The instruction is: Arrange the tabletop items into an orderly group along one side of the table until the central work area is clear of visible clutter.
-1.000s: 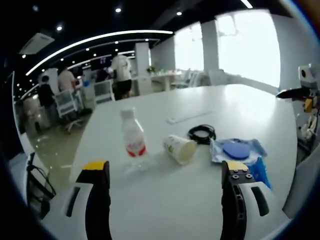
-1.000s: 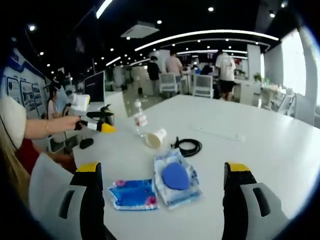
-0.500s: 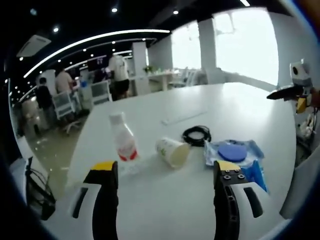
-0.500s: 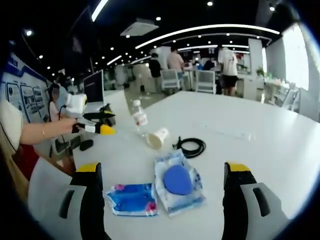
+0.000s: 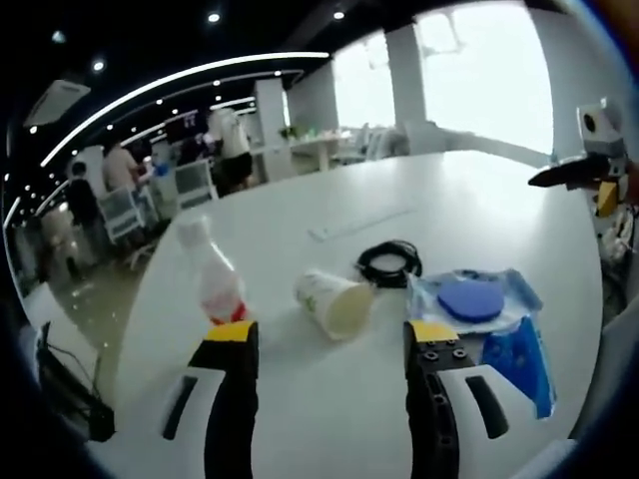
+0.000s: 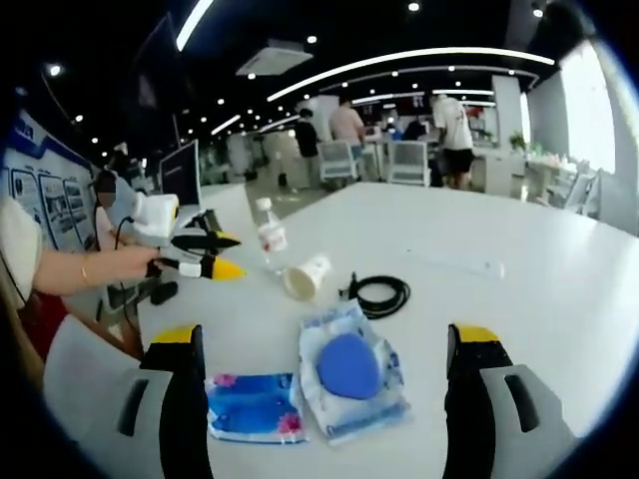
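Observation:
On the white table (image 5: 300, 419) a small plastic bottle (image 5: 214, 279) with a red label stands just past my left gripper's (image 5: 331, 334) left jaw. A paper cup (image 5: 335, 303) lies on its side between the open jaws, a little beyond the tips. Further right lie a coiled black cable (image 5: 389, 261), a clear packet with a round blue pad (image 5: 469, 299) and a blue patterned packet (image 5: 519, 359). My right gripper (image 6: 325, 334) is open above the clear packet (image 6: 347, 367) and blue packet (image 6: 250, 407); the cup (image 6: 305, 276), bottle (image 6: 268, 235) and cable (image 6: 379, 292) lie beyond.
A flat white strip (image 5: 359, 222) lies further back on the table. A person's hand (image 6: 120, 264) holds the left gripper (image 6: 228, 254) at the table's left edge. The right gripper (image 5: 584, 170) shows at the far right. People and office chairs (image 6: 404, 165) stand behind the table.
The left gripper has moved closer to the bottle and cup, and its jaws have narrowed while staying open. The right gripper's jaws are unchanged.

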{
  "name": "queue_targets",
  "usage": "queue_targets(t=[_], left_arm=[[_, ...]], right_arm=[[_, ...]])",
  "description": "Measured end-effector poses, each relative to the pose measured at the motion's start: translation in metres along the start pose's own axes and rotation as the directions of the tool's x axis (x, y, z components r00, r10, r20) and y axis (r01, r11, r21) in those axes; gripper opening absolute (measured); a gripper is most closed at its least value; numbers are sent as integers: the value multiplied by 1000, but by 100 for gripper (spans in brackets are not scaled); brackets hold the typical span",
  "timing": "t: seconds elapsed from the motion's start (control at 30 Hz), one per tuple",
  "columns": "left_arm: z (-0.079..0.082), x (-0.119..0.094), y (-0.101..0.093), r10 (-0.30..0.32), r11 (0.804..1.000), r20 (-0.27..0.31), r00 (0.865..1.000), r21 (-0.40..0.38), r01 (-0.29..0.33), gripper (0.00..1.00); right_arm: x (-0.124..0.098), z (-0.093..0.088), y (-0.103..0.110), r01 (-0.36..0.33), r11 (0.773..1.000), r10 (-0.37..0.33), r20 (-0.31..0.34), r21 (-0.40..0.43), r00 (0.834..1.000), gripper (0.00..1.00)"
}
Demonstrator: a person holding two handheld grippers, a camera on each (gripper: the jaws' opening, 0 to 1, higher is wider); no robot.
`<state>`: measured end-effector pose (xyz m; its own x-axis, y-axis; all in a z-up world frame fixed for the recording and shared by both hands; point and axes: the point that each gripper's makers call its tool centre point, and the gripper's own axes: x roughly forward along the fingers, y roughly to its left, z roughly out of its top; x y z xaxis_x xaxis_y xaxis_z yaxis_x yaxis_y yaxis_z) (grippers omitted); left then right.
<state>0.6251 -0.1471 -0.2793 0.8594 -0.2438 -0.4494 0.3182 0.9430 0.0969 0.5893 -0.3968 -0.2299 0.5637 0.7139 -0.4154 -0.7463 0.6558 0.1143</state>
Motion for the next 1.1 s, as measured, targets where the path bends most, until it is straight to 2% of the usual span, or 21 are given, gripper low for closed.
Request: queue_targets(t=[0.2, 0.4, 0.57, 0.67, 0.9, 1.1], left_arm=[[-10, 23, -1, -7, 1000, -30, 1000, -16, 7, 52], [-23, 47, 5, 16, 999, -60, 998, -32, -18, 48], [-32, 66, 6, 26, 999, -86, 996, -33, -28, 44], [-36, 74, 7, 36, 998, -100, 994, -38, -40, 45], [-46, 84, 7, 41, 997, -131, 991, -58, -49, 40], [-48, 90, 7, 42, 996, -127, 991, -67, -51, 31]], right_arm=[[7, -13, -6, -1, 1000, 1, -17, 11, 1000, 100], [11, -22, -10, 7, 1000, -7, -31, -14, 999, 100], [13, -22, -7, -10, 1000, 10, -1, -25, 1000, 100], [16, -25, -7, -15, 999, 16, 1, -28, 1000, 100], [20, -30, -3, -27, 999, 27, -5, -22, 1000, 100], [24, -34, 1, -35, 999, 35, -15, -26, 999, 100]])
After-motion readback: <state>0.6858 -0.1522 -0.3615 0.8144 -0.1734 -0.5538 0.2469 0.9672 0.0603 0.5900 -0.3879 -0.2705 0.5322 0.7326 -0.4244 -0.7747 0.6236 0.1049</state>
